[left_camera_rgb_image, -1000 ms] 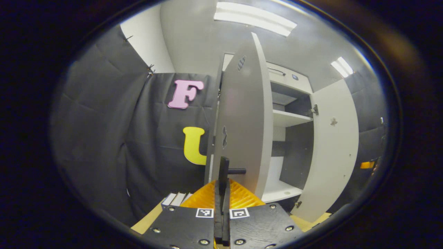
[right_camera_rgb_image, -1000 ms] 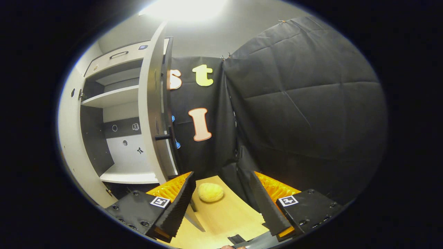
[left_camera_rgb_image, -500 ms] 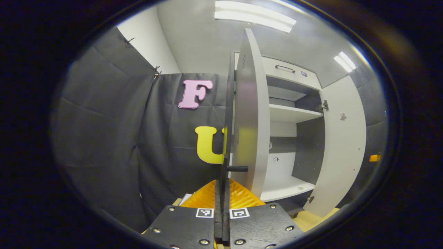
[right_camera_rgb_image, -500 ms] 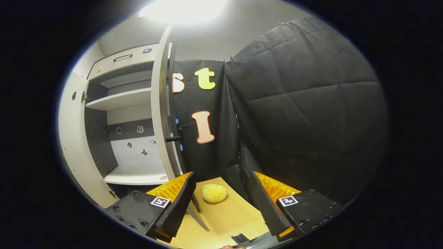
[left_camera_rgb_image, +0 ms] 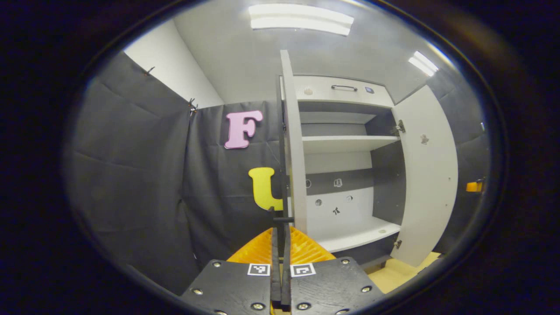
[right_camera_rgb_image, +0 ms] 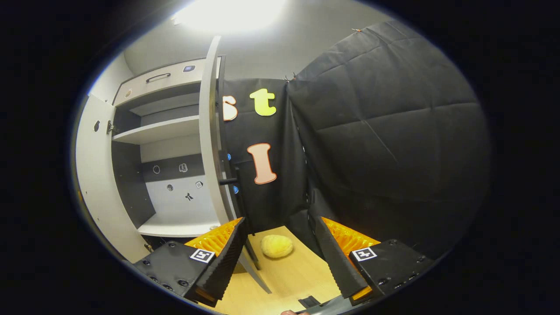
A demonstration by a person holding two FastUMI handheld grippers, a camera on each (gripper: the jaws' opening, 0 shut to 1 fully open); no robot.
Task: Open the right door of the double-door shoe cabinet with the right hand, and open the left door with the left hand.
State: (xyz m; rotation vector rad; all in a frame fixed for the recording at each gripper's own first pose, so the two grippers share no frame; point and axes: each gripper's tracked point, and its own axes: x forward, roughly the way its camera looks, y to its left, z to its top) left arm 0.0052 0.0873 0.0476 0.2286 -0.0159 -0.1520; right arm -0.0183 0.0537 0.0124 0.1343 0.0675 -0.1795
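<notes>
Black cloth walls are enclosing the booth, with a pale wooden floor [right_camera_rgb_image: 288,280] below. White double-door shoe cabinet [left_camera_rgb_image: 345,162] is standing against the back wall, its interior shelves exposed. Left door [left_camera_rgb_image: 294,166], white panel, is standing swung out, seen nearly edge-on in the left gripper view. Right door [left_camera_rgb_image: 426,175], white panel, is standing wide open. Left gripper [left_camera_rgb_image: 280,232] is clamping its two fingers together on the thin black bar handle [left_camera_rgb_image: 280,218] of the left door. Right gripper [right_camera_rgb_image: 280,253] is hovering with fingers spread apart, gripping nothing, near the right door's edge [right_camera_rgb_image: 212,144]. Yellow rounded sponge-like lump [right_camera_rgb_image: 277,246] is lying on the floor between those fingers.
</notes>
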